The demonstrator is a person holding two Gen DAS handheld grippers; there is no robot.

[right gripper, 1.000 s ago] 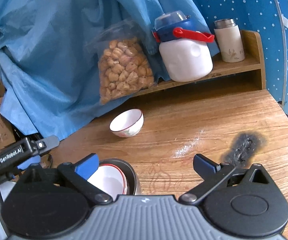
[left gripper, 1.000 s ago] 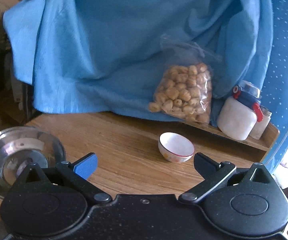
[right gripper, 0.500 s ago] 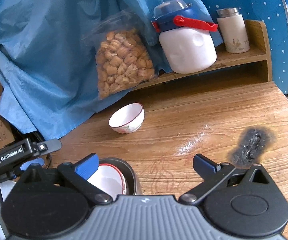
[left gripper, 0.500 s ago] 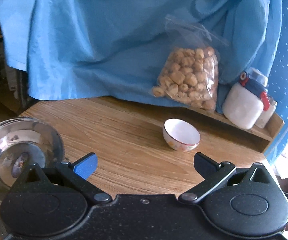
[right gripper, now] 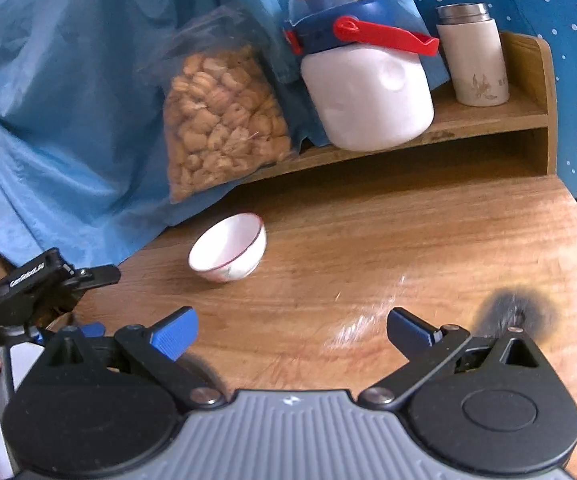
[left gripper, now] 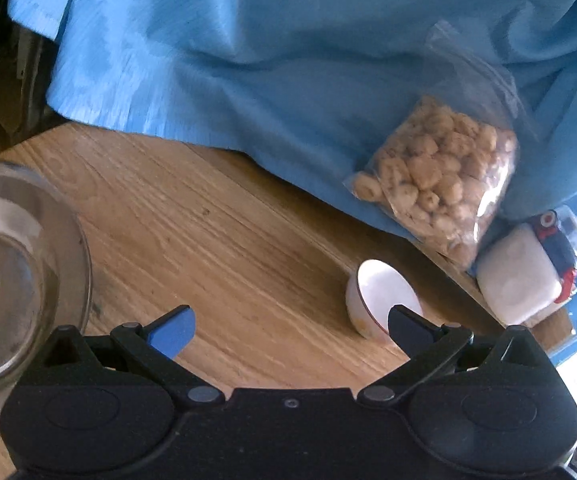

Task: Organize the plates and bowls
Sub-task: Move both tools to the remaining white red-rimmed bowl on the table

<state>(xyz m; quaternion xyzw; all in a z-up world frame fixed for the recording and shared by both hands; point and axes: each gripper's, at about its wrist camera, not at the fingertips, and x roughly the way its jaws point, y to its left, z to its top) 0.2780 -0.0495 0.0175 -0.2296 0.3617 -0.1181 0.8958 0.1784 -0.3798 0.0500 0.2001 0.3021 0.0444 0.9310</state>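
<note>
A small white bowl with a red rim (right gripper: 230,254) stands on the wooden table (right gripper: 408,240) near the back; it also shows in the left wrist view (left gripper: 372,300), just past my right fingertip. A steel bowl (left gripper: 16,276) sits at the table's left edge. My left gripper (left gripper: 288,330) is open and empty above the table. My right gripper (right gripper: 292,332) is open and empty, short of the white bowl. The left gripper's body (right gripper: 44,280) shows at the left of the right wrist view.
A bag of snacks (right gripper: 220,116), a white jug with a red handle (right gripper: 364,80) and a white flask (right gripper: 474,60) stand on a low back shelf (right gripper: 488,116). Blue cloth (left gripper: 248,60) hangs behind. A black burn mark (right gripper: 516,312) is on the table's right.
The left gripper has swung left and tilted, so the white bowl now sits by its right finger. The right gripper moved forward; the stacked bowl under it has dropped out of view.
</note>
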